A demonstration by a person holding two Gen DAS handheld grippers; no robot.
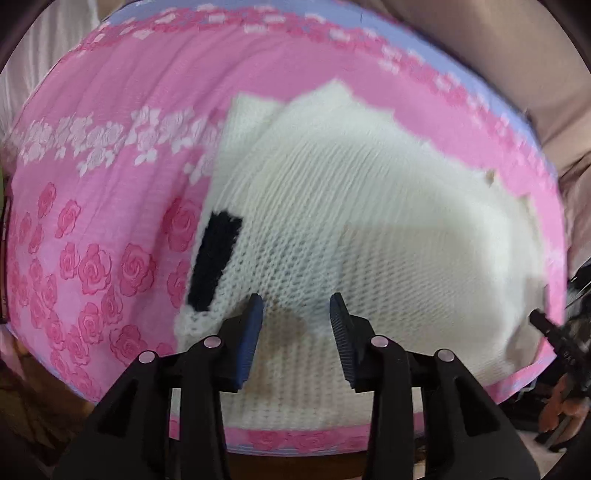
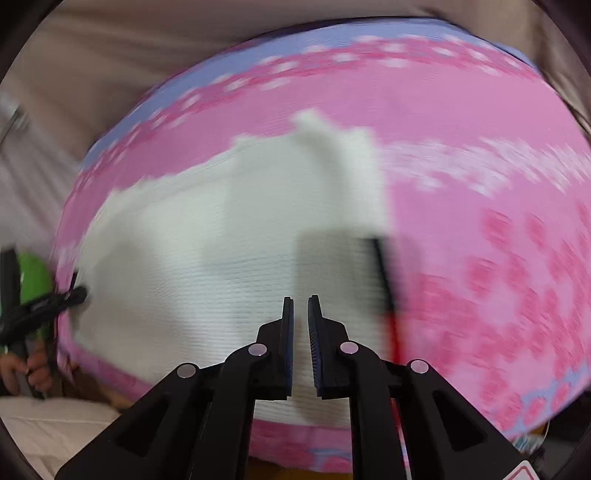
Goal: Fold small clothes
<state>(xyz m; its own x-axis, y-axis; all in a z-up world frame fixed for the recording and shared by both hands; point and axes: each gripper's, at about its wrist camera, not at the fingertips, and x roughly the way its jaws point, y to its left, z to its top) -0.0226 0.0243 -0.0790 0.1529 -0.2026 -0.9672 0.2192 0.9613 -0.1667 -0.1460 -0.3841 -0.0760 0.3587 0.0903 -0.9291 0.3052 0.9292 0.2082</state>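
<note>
A white knitted garment [image 1: 351, 221] with a black patch [image 1: 214, 258] lies folded on a pink rose-patterned cloth [image 1: 110, 166]. My left gripper [image 1: 297, 306] is open and empty, hovering over the garment's near edge. In the right wrist view the same garment [image 2: 203, 266] shows blurred, with a black and red strip [image 2: 386, 288] at its right edge. My right gripper [image 2: 301, 306] hovers over the garment with its jaws nearly closed and nothing between them. The other gripper shows at the edge of each view, at the right in the left wrist view [image 1: 554, 332] and at the left in the right wrist view [image 2: 44, 306].
The pink cloth has a lilac border [image 1: 258, 14] and covers a small table. Beige fabric [image 2: 110, 55] lies behind it. A green object [image 2: 33, 280] shows at the far left of the right wrist view. A hand [image 2: 26, 369] holds the left gripper.
</note>
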